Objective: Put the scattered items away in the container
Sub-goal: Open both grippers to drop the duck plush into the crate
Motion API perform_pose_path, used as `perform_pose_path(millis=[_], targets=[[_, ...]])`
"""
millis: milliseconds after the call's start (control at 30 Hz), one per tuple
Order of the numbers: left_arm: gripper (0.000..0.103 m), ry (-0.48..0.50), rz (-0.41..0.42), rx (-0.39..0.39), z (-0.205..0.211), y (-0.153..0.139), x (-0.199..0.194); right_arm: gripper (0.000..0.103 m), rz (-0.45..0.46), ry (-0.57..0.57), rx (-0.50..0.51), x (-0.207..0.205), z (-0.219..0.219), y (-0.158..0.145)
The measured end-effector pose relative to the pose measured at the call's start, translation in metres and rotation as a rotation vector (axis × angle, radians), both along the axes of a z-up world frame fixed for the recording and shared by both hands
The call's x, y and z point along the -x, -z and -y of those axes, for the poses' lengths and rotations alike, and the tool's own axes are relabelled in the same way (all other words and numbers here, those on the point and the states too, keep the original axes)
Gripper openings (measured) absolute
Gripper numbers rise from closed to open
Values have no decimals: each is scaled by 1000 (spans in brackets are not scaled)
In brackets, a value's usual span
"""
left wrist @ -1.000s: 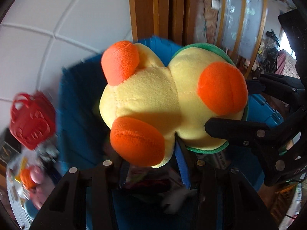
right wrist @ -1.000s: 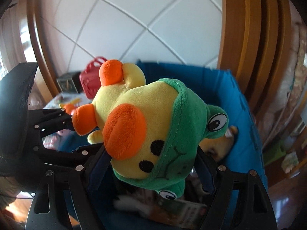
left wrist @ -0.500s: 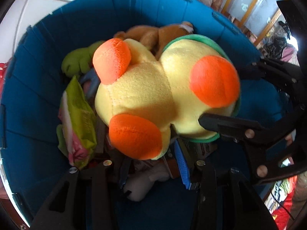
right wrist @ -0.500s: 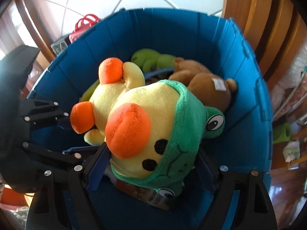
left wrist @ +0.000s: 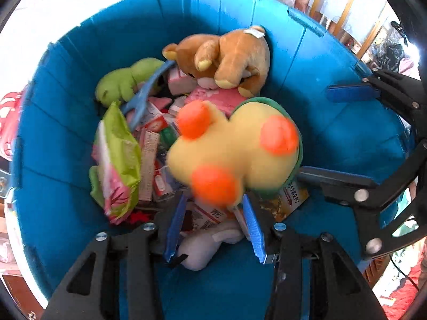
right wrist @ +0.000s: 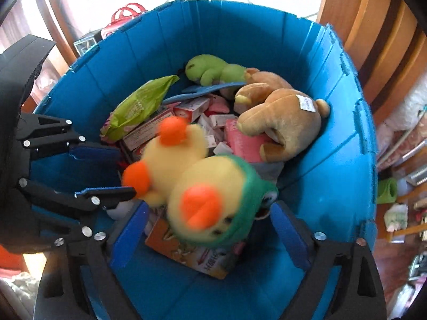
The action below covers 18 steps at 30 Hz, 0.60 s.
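Observation:
A yellow plush duck (left wrist: 234,149) with orange feet and a green frog hood (right wrist: 213,194) is motion-blurred inside the blue bin (left wrist: 333,53), just above the pile. My right gripper (right wrist: 209,213) is over the bin and its jaws are opening; the duck's head lies between the wide-set blue pads without being pressed. My left gripper (left wrist: 213,208) stands partly open beside it, with the duck's orange foot (left wrist: 213,184) just past its fingertips. In the right wrist view the left gripper (right wrist: 125,172) comes in from the left.
The bin (right wrist: 320,186) holds a brown bear (left wrist: 234,56), a green plush (left wrist: 122,82), a green snack bag (left wrist: 120,160), a white plush (left wrist: 202,245) and several boxes. A red basket (right wrist: 125,13) stands outside, behind the bin. Wooden furniture (right wrist: 373,40) rises at the right.
Both grippers tilted down over the bin. The right jaws spread wide and the duck dropped away from both grippers toward the pile, now blurred.

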<state>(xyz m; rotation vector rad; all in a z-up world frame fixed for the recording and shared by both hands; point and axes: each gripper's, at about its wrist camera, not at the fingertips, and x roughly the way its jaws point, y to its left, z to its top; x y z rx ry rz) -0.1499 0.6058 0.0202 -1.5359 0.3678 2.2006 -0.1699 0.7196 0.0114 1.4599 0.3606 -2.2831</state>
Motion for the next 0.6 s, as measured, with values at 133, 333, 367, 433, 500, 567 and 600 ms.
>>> perform_pose_path(millis=[133,333,367,433,500,567,600], targets=[[55,-32,-105,-15,17,-12,-13,102,-59,11,31,-19,-8,-13],[72,-97,-285,-67,43,-33,-42,103,-187,67,44,-53,-16,-29],[74,-119,-322,-76,49,-37,-48,103,-221,79,42,-60,-16,-31],[74,-167,-388,-89,59,-42,-60,103,-279,102,45,-72,-15,-36],[74,-211,-428,-111,71,-47,-72,103,-334,126,63,-85,-13,-39],[74,-269,-471,-140,88,-53,-86,103,-390,154,97,-98,-8,-40],[74,-298,-496,-147,96,-56,-93,103,-408,159,117,-103,-5,-40]])
